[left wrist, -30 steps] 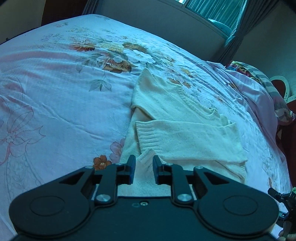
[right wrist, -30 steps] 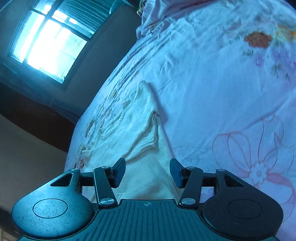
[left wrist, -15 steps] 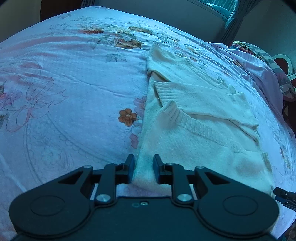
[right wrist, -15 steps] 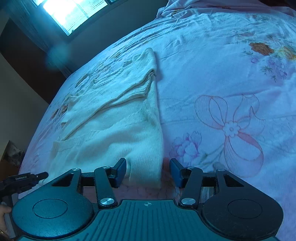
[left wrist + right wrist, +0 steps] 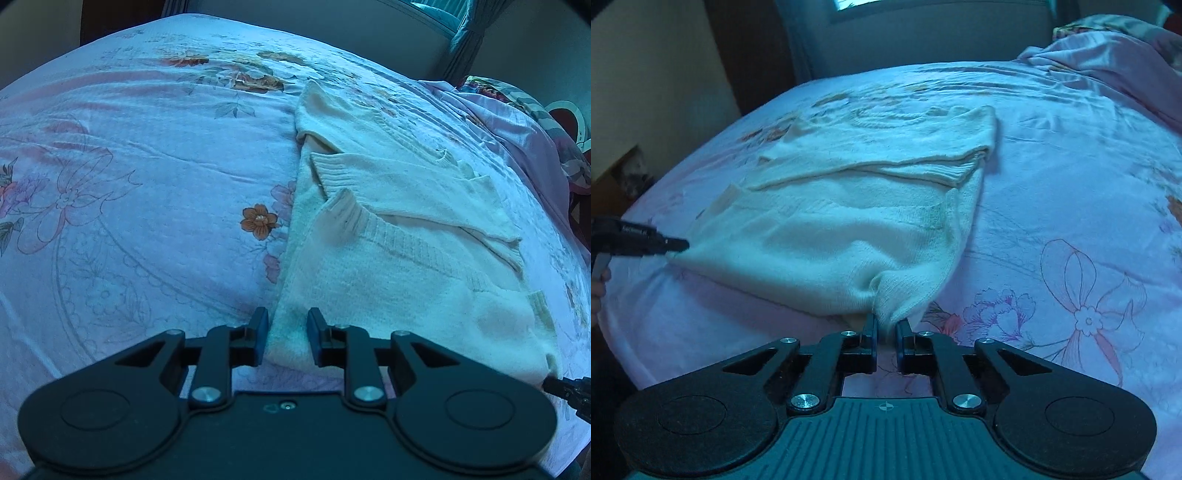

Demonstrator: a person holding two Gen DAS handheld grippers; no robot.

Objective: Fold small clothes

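Cream knit sweater point(image 5: 849, 229): soft, light, stretchy. Right gripper point(image 5: 885, 332), just closing, pinches one hem corner; left gripper point(image 5: 284, 334) clamps the other. Grip there.

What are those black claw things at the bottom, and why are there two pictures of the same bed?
Those are grabbing tools. A person holds one in each hand, and each tool has a small camera looking out along its jaws, so you get two pictures of one scene.

On the flowery pink bed sheet lies a cream sweater with its sleeves folded across the front.

In the right tool's picture, the right gripper has just closed its jaws and pinches a bottom corner of the sweater.

In the left tool's picture, the left gripper has the other bottom corner between its jaws. You can see it from the side too.
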